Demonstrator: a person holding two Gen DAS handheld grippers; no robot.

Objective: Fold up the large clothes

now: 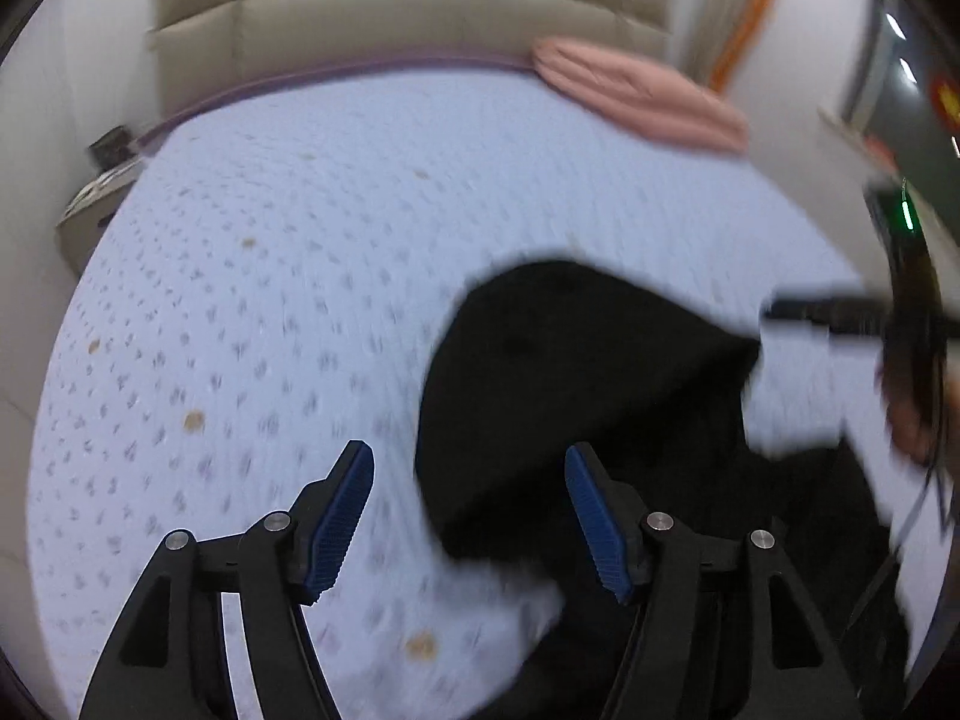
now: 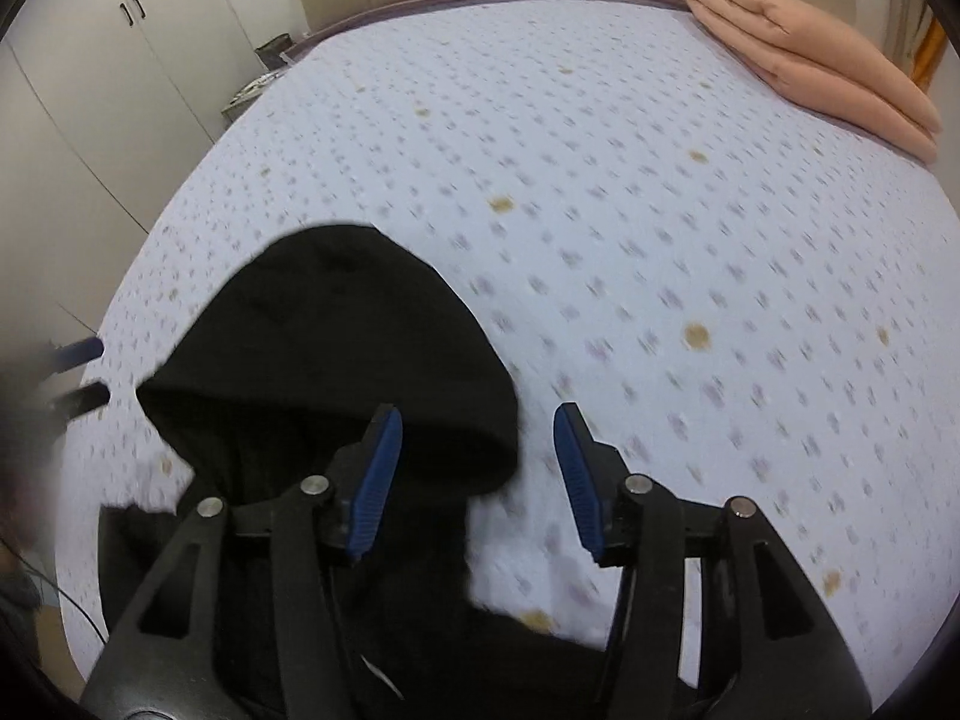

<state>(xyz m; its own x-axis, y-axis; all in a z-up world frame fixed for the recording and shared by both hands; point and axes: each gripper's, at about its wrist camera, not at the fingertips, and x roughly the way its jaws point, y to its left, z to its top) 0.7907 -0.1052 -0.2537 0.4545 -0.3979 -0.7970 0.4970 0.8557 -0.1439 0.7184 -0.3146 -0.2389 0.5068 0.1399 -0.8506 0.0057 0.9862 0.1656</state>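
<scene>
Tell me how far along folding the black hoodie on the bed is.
Early. The black hoodie lies on the bed, hood spread flat. Nothing is in hand: left tongs and right tongs are both open above it. The body is mostly out of view, so the folds themselves look still ahead.

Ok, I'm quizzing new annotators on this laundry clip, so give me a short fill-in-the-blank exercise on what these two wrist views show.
1. The garment lying on the bed is ____ in colour.
2. The folded blanket near the bed's far corner is ____.
3. The jaws of the left gripper and the right gripper stand ____, with nothing clamped.
4. Each finger's pad is ____.

Missing words: black; pink; open; blue
</scene>
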